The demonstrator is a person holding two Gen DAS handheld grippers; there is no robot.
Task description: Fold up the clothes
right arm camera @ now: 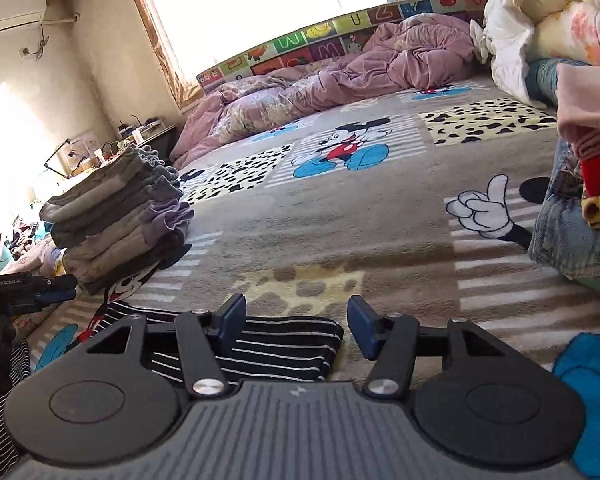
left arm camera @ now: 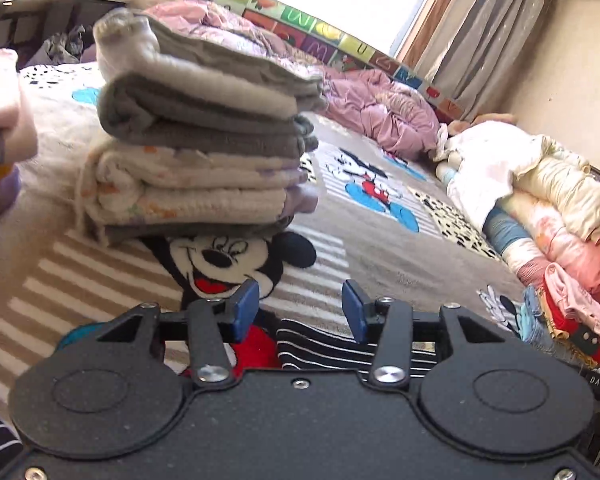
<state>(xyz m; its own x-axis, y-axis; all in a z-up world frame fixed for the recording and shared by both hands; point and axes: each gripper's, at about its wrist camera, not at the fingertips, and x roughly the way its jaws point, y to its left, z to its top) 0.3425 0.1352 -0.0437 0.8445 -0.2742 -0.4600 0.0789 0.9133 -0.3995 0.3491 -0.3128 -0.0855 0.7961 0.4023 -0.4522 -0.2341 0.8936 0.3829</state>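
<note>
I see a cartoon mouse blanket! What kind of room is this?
Most likely a bedroom. The cartoon blanket covers a wide bed, a crumpled pink quilt lies by the window, and a stack of folded clothes sits on it.

Letters M, U, Z showing on alphabet mat (right arm camera: 320,46) at twelve o'clock; "GenRobot AI" reading on left gripper (right arm camera: 40,290) body, nine o'clock; "DAS" (left arm camera: 597,380) on dark item, four o'clock.

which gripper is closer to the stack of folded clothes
Left. The left gripper hovers open just in front of the stack of folded clothes. The right gripper, also open, sits farther off to the stack's right, over the black striped garment.
</note>
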